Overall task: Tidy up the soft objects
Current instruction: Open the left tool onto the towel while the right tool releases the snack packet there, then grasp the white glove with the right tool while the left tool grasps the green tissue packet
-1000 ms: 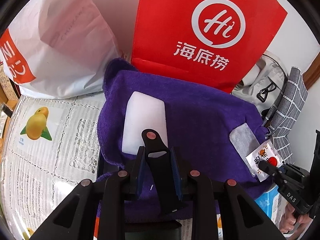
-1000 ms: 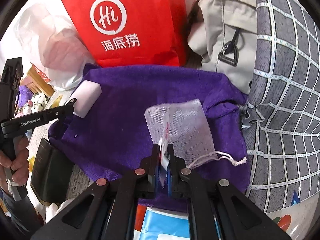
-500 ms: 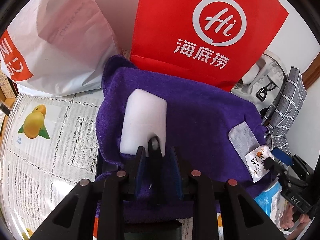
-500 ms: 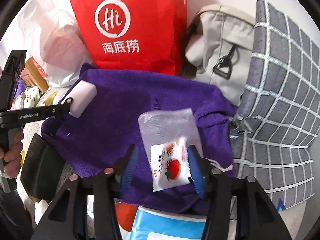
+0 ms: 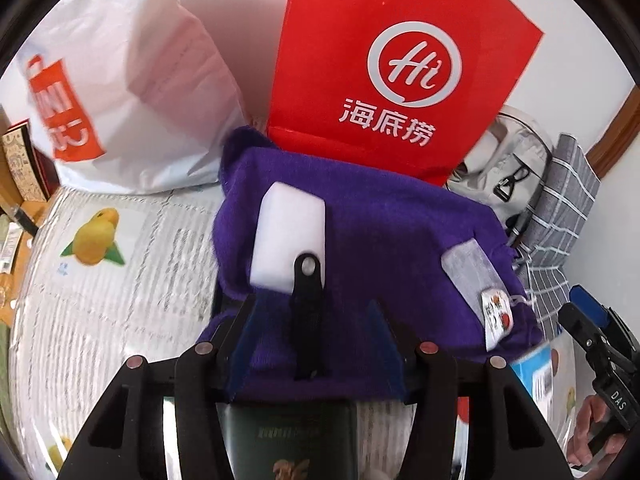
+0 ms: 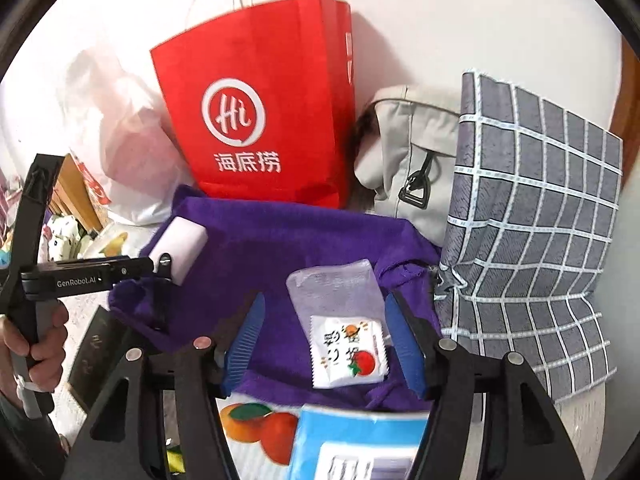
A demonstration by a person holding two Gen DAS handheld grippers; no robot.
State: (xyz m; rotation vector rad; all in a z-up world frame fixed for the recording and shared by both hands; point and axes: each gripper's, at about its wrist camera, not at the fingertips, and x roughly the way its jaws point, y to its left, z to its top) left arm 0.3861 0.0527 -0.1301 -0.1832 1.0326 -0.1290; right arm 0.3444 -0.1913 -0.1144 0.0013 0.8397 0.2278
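Note:
A purple towel [image 5: 380, 240] [image 6: 280, 240] is spread before the bags. On its left part lies a white foam block [image 5: 290, 236] [image 6: 180, 248]. A black riveted strap [image 5: 306, 304] lies just in front of the block. My left gripper [image 5: 314, 308] [image 6: 148, 266] is opening, and its pads stand clear of the strap between them. On the towel's right part a white tomato-print sachet [image 6: 348, 352] [image 5: 496, 316] rests on a clear mesh pouch [image 6: 332, 288]. My right gripper [image 6: 325, 300] [image 5: 576, 308] is opening around the sachet without touching it.
A red paper bag [image 5: 400, 72], a white plastic bag [image 5: 120, 92], a grey bag [image 6: 412, 160] and a checked grey cushion [image 6: 532, 220] stand behind and right. A dark green booklet [image 5: 288, 432] and a blue pack [image 6: 360, 440] lie near the front on the fruit-print cloth [image 5: 100, 240].
Both grippers went from shut to open. The right one let go of the sachet, which now lies on the mesh pouch, and rose. The left one let go of the black strap.

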